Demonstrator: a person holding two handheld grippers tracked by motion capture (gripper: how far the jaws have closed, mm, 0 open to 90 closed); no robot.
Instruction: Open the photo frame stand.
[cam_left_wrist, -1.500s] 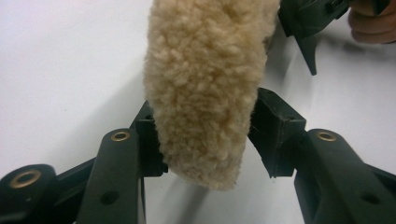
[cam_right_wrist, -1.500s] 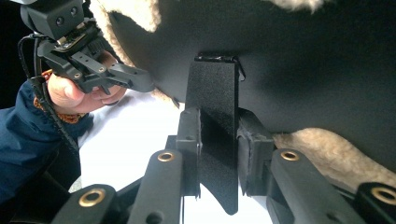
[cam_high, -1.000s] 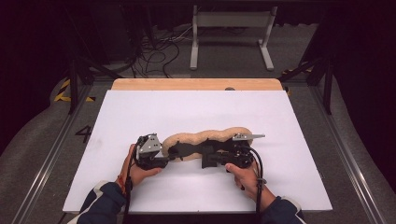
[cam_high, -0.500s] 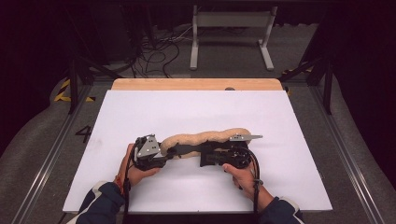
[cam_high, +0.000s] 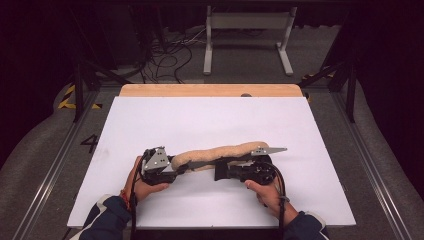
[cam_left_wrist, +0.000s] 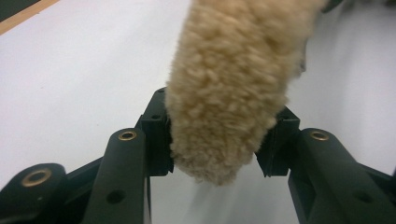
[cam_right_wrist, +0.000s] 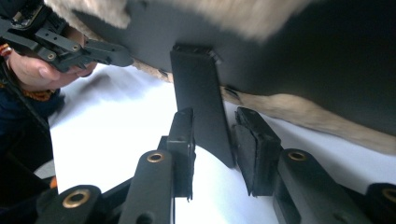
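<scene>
Black strap (cam_right_wrist: 201, 98) between right tool (cam_right_wrist: 215, 140) jaws

The long tan fleece piece (cam_high: 215, 154) looks woolly, curly and matt, with a smooth black backing (cam_right_wrist: 289, 51). The counter (cam_high: 210, 120) under it is smooth matt white, edged by bare pale wood (cam_high: 210, 90). The left hand-held gripper (cam_left_wrist: 219, 140) is matt black plastic with brass-coloured rivets.

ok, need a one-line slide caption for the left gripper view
Left gripper shut on the end of a tan fleecy strip, held just above the white table.
</scene>
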